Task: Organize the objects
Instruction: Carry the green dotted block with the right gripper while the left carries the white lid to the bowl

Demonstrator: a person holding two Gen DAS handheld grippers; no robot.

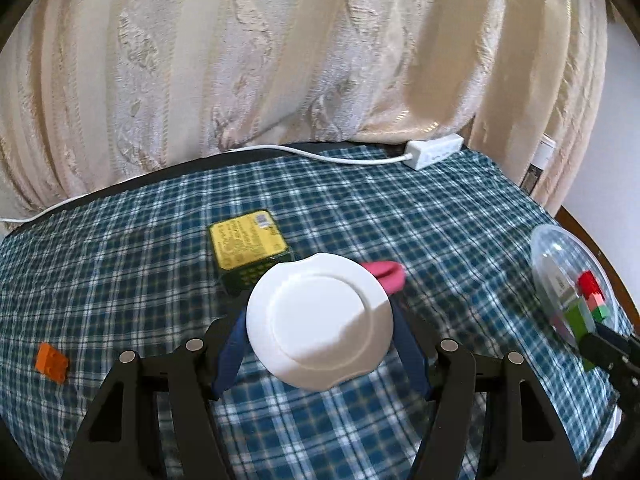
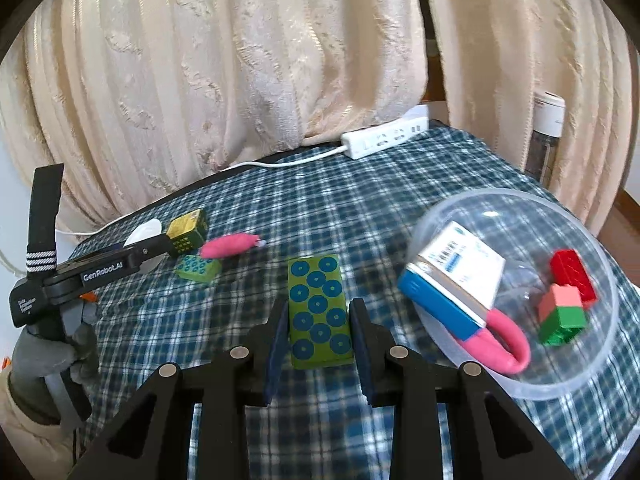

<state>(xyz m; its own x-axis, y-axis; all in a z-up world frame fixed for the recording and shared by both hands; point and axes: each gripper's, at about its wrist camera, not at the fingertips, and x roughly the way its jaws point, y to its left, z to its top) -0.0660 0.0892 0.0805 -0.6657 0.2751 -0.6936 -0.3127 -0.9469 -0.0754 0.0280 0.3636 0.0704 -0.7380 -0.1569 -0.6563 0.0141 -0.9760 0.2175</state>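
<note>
Right wrist view: jaws clamped on green block (image 2: 320, 308), upright.

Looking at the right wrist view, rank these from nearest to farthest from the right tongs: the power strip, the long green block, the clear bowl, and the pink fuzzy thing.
1. long green block: between the fingers of the right tongs.
2. clear bowl: just to the right.
3. pink fuzzy thing: farther back, to the left.
4. power strip: far edge, by the curtain.
</note>
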